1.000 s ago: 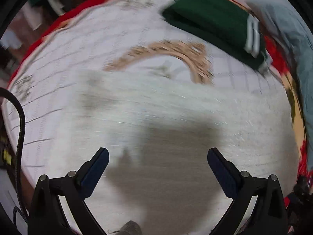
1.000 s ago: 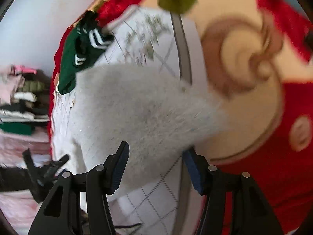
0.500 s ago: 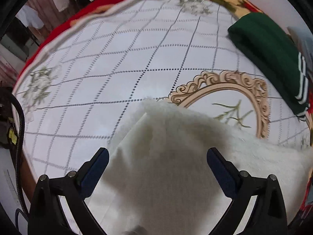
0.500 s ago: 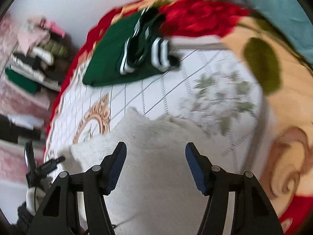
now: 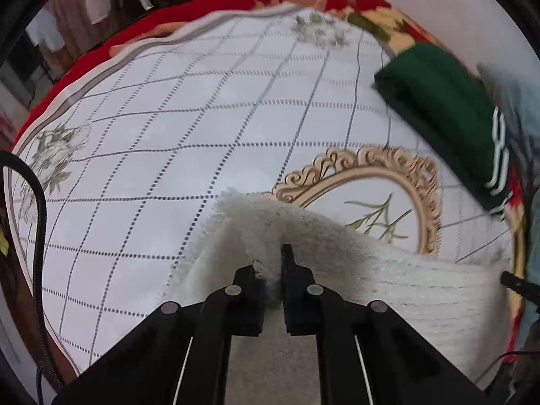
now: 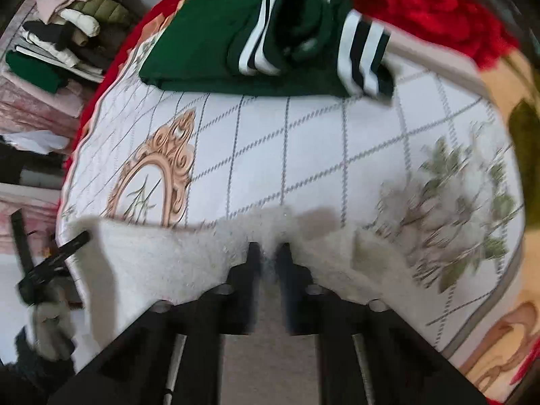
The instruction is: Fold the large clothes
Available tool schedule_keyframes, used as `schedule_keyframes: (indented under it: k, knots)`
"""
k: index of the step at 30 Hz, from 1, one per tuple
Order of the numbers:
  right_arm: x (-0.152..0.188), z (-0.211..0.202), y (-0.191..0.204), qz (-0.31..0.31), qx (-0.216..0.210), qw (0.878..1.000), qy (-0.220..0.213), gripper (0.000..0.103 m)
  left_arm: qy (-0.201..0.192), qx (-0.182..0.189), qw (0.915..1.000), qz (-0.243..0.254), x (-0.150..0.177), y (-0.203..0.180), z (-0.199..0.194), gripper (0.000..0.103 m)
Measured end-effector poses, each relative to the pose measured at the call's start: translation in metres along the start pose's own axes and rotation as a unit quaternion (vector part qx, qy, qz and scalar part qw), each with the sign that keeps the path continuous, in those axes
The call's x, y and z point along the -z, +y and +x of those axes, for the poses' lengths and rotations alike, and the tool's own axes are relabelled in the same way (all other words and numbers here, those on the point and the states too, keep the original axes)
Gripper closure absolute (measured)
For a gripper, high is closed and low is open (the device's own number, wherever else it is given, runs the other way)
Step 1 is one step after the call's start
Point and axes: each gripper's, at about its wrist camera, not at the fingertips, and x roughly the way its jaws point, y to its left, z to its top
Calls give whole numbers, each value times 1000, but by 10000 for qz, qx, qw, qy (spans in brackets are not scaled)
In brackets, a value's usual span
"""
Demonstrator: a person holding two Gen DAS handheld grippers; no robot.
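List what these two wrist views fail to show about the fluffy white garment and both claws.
- Fluffy white knitted garment: its near part is hidden behind the left claw and cut off by the bottom edge in the left wrist view, so its type and overall shape are unclear.
- Right claw: motion blur in the right wrist view smears the fingertips and the pinched fabric.
- Folded dark green striped garment: cut off by the top edge.

Even indoor light, fisheye-bent edges, motion blur smearing both views' right sides.
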Motion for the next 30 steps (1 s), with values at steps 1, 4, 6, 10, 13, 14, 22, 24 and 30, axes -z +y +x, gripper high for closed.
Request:
schedule_keyframes:
  k: [1,4,6,10,13,14,22,24,30]
  knots:
    - [0,-4,3,33,-1,9999,-96,97,-59,-44,10000,-33,2,2,-7,98]
    - [1,-19,9,212,26,9989,-413,98,-115,20,9998,-161,6,11,-22,98]
    - [3,-27,13,305,8,9980,-560,98,-103,101,9995,-266,10,18,-30,98]
    - [3,-33,21,350,58,9963,-782,99,66,-79,9995,-315,12,28,-14,98]
    - [0,-11,18,425,291,9970,-585,99,543,-141,9976,-404,16,41,27,97]
    - [-2,1,17,422,450,9969,-488,99,645,-135,9970,-404,17,43,38,97]
    - [-7,-14,18,482,510,9970,-319,77,415,-12,9983,-416,11,47,-8,90]
    - [2,-36,26,335,444,9973,-469,65,325,-61,9981,-516,15,55,-30,77]
    - [47,-81,42,263,126,9982,-515,60,187,16,9961,-860,44,90,-73,21]
